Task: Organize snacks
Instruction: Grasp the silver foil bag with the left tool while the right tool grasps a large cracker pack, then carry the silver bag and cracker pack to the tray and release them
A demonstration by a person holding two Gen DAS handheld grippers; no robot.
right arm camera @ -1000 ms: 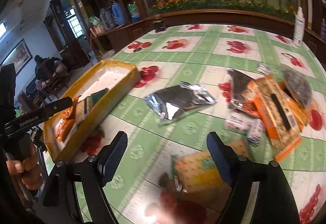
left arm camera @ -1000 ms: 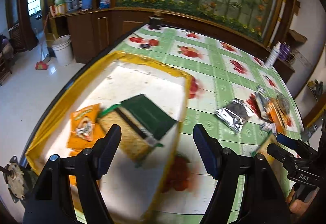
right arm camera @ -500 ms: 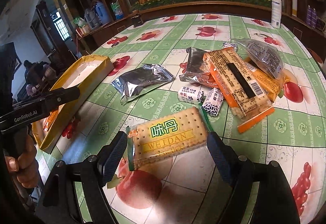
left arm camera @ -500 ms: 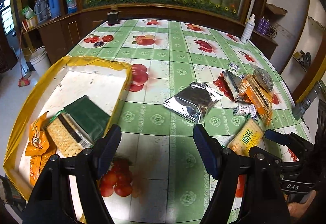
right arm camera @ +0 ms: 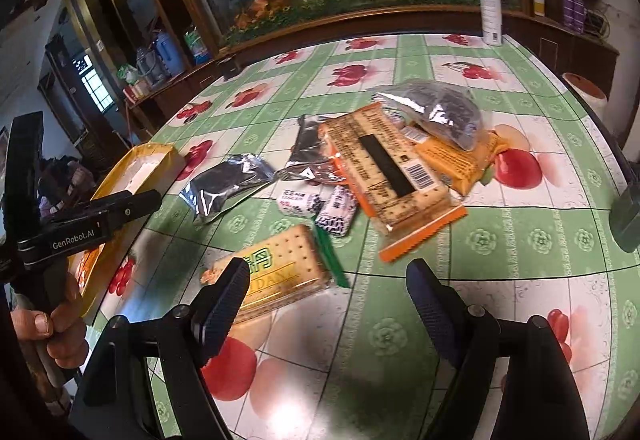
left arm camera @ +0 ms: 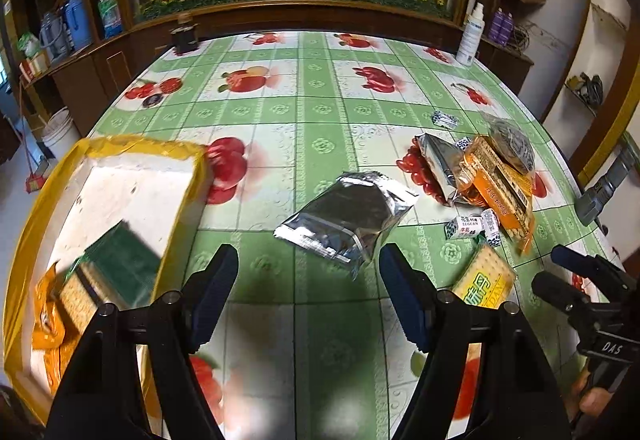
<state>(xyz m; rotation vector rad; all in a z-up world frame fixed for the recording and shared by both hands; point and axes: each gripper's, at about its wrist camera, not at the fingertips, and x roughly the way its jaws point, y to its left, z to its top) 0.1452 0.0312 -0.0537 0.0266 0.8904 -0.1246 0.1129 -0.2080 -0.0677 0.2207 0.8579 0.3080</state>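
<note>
A yellow-rimmed tray (left arm camera: pixel 188 192) at the table's left holds a green cracker pack (left arm camera: pixel 116 264) and orange snack bags (left arm camera: pixel 46 312); it also shows in the right wrist view (right arm camera: pixel 120 176). My left gripper (left arm camera: pixel 308 284) is open and empty, just short of a silver foil pouch (left arm camera: pixel 348 220). My right gripper (right arm camera: pixel 328 300) is open and empty above the table, its left finger over a yellow cracker pack (right arm camera: pixel 276 268). A heap of snacks lies beyond: an orange cracker pack (right arm camera: pixel 392 176), small wrapped candies (right arm camera: pixel 316 204), a dark clear bag (right arm camera: pixel 444 112).
The green fruit-print tablecloth (left arm camera: pixel 312 112) covers the table. A white spray bottle (right arm camera: pixel 491 16) stands at the far edge, a dark jar (left arm camera: pixel 184 36) at the far left. The right gripper shows at the left wrist view's right edge (left arm camera: pixel 576 280).
My left gripper has swung right, from over the tray to in front of the silver pouch. My right gripper has moved right along the table, so the yellow cracker pack now lies by its left finger.
</note>
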